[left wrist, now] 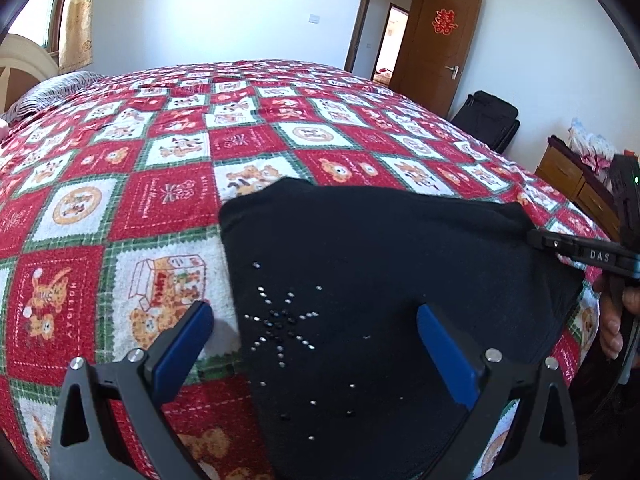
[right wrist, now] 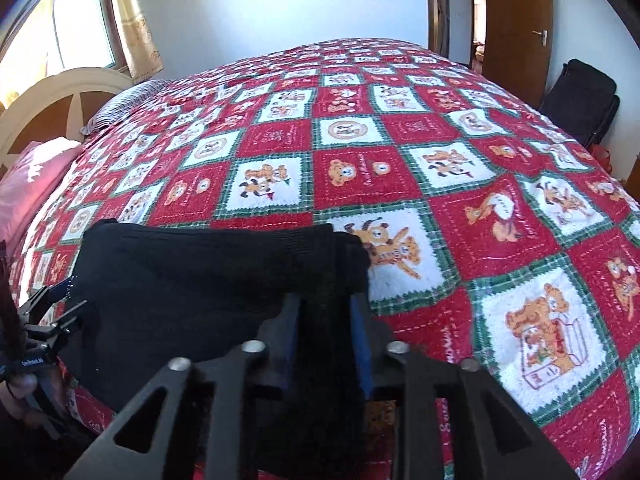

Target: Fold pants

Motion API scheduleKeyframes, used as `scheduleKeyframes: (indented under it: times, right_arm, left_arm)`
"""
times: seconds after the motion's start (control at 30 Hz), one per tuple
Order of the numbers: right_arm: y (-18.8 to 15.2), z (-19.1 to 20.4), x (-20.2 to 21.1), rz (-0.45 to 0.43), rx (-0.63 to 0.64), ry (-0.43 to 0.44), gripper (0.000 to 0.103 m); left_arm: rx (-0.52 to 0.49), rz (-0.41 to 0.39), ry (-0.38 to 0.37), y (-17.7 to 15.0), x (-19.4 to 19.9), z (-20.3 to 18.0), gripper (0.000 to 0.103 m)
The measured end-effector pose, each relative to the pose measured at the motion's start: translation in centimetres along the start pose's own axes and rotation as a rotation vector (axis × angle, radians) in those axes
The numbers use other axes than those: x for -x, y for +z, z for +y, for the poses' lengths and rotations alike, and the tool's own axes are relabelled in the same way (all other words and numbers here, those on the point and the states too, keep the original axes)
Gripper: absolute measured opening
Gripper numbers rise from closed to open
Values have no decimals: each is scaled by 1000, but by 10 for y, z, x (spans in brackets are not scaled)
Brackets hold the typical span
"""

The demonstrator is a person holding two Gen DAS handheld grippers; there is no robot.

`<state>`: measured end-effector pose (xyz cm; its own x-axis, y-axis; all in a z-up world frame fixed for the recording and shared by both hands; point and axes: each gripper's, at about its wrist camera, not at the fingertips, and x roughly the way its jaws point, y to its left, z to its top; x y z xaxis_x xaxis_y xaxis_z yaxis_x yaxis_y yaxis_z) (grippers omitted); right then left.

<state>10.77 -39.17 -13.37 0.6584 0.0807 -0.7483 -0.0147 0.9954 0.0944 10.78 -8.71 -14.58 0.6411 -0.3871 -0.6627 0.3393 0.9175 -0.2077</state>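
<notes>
The black pants, with a rhinestone star pattern, lie folded on the red patchwork bedspread near its front edge. My left gripper is open just above the pants, its jaws straddling the pants' left edge and the rhinestones. My right gripper is shut on the right end of the pants, with black cloth bunched between its blue pads. The right gripper also shows in the left wrist view at the pants' far right corner. The left gripper shows at the left edge of the right wrist view.
The bedspread covers the whole bed. A striped pillow and a pink pillow lie by the headboard. A black bag, a wooden dresser and an open door stand beyond the bed.
</notes>
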Motion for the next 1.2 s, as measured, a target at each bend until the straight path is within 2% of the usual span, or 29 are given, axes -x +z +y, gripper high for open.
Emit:
scheduleKeyframes:
  times: [0.03, 0.07, 0.17, 0.3, 0.5, 0.57, 0.63, 0.7, 0.8, 0.9, 0.93, 1.07, 1.2]
  right_arm:
    - [-1, -3, 1, 2, -11, -5, 56]
    - [-1, -6, 0, 9, -23, 4, 58]
    - [-3, -21, -4, 36, -98, 82, 58]
    - [-6, -31, -11, 51, -169, 171, 58]
    - [-8, -28, -18, 50, -175, 197, 58]
    - [-9, -26, -19, 40, -177, 210, 56]
    - [-11, -25, -18, 32, -192, 259, 43]
    - [-12, -24, -18, 30, -199, 288, 40]
    - [-12, -25, -19, 29, -208, 294, 38]
    - [-13, -24, -15, 13, -218, 297, 31]
    - [-12, -22, -13, 6, -213, 294, 30]
    - [-7, -9, 2, -41, -181, 297, 27]
    - [2, 7, 12, -59, -142, 320, 27]
  left_arm:
    - [14, -5, -14, 0, 0, 3, 103]
    - [34, -9, -32, 0, 0, 7, 103]
    - [92, -26, -80, 2, 0, 16, 103]
    - [111, -29, -108, 4, -2, 17, 103]
    - [133, -30, -134, 6, -4, 20, 102]
    - [143, -34, -148, 6, -2, 22, 90]
    - [146, -32, -153, 6, 0, 22, 81]
    - [162, -22, -194, 6, 0, 22, 69]
    - [146, -20, -188, 5, 0, 20, 62]
    - [162, -17, -193, 4, 0, 26, 37]
    - [169, -14, -207, 5, 1, 29, 19]
    - [197, -31, -236, 6, 9, 36, 13]
    - [211, -77, -248, 12, 28, 46, 11]
